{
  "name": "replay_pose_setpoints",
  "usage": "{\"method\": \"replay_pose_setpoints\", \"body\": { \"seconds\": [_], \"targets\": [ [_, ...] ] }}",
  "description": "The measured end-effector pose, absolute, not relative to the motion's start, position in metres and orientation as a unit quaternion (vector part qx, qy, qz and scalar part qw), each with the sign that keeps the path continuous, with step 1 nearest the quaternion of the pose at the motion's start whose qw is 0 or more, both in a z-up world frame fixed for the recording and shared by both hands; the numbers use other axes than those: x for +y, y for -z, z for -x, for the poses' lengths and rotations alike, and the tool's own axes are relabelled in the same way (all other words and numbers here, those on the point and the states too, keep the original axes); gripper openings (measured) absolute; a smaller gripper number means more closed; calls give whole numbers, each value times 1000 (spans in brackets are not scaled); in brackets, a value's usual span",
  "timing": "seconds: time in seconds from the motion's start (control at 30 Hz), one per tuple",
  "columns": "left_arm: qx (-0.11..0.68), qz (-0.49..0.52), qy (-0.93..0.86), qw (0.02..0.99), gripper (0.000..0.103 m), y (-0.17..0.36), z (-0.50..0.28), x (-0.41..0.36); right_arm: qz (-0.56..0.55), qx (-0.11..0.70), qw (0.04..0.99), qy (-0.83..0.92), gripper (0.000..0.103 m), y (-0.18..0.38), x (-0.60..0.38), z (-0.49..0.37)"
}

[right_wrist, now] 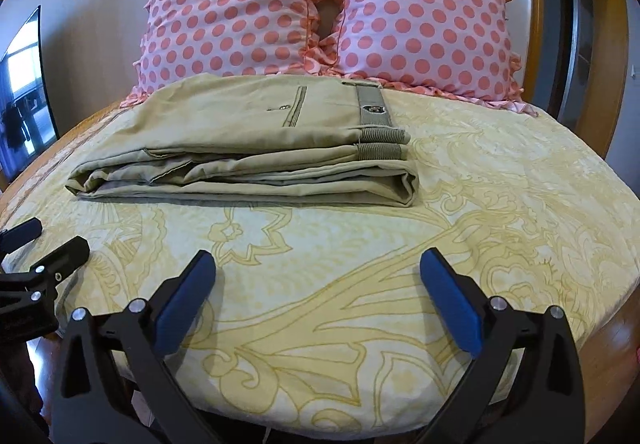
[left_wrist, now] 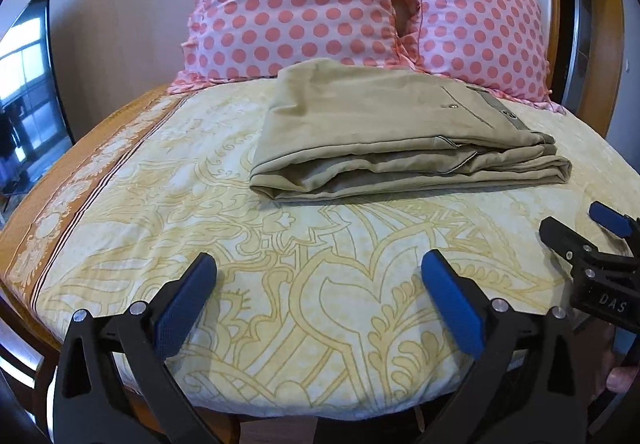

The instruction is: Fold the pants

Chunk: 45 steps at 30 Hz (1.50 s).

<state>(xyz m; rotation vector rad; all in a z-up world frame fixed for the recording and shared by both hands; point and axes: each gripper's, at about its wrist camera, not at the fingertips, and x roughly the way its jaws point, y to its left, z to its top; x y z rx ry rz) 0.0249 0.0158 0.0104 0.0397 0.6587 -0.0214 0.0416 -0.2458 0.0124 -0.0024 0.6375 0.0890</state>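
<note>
The khaki cotton pants (right_wrist: 240,148) are lying folded in a compact stack near the polka-dot pillows (right_wrist: 320,12); both the left gripper (left_wrist: 320,296) and right gripper (right_wrist: 318,296) are hovering wide and empty, so folding looks finished, needing only retreat

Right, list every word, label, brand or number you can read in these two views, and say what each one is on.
"DAS": white letters on the black body of the right gripper, seen at the right edge of the left wrist view.
Small badge on the waistband of the folded pants: an emblem, too small to read.
Nothing readable on the left gripper, the polka-dot pillows or the bedsheet.
</note>
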Motion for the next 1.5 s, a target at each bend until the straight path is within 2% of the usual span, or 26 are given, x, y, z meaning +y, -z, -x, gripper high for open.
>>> {"method": "replay_pose_setpoints", "body": {
  "seconds": [1.5],
  "targets": [
    [322,-18,8,947,102,-10,-26,17,2,302,952,-42,101,-11,-244,-39]
  ]
}}
